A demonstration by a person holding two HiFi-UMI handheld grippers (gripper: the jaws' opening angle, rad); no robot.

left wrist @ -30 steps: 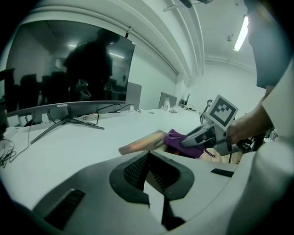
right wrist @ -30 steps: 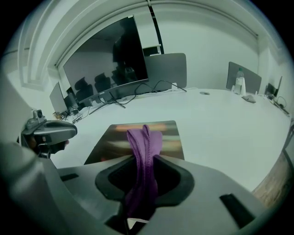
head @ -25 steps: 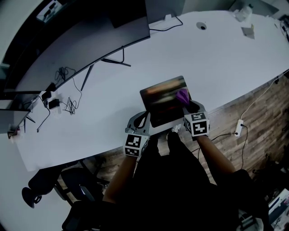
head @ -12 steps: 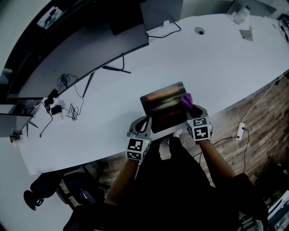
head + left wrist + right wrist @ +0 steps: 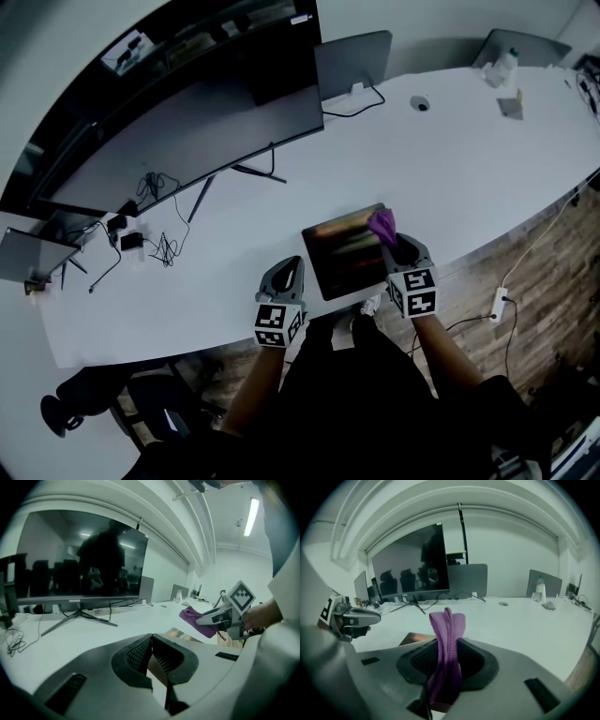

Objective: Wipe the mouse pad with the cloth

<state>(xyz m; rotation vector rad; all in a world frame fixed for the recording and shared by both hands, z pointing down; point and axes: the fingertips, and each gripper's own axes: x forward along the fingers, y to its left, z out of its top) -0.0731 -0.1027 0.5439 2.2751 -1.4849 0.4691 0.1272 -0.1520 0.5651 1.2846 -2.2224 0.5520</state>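
Holding the purple cloth [image 5: 447,625] pinched between its jaws, the right hand-held gripper [image 5: 397,246] is hovering at the far right corner of the mouse pad [image 5: 342,251]. The pad is lying flat on the white tabletop [image 5: 469,159] near its front edge, directly in front of the person. The cloth is standing up out of the jaws in a folded bunch, and no view is showing clearly whether it is touching the pad. The left hand-held gripper [image 5: 287,274] is waiting just beside the pad's left edge, its jaws pressed together on nothing. The wiping step itself seems to be in hand, with the cloth placed at one corner as if for a stroke. The next move is probably calling for the cloth to be pressed down onto the surface and drawn across toward the left and near side. The free gripper may need to steady the pad's edge so that it is not sliding along with the cloth. Counting what is showing: one mouse pad, one cloth, two hand-held grippers, and one large monitor [image 5: 187,122] standing well behind.
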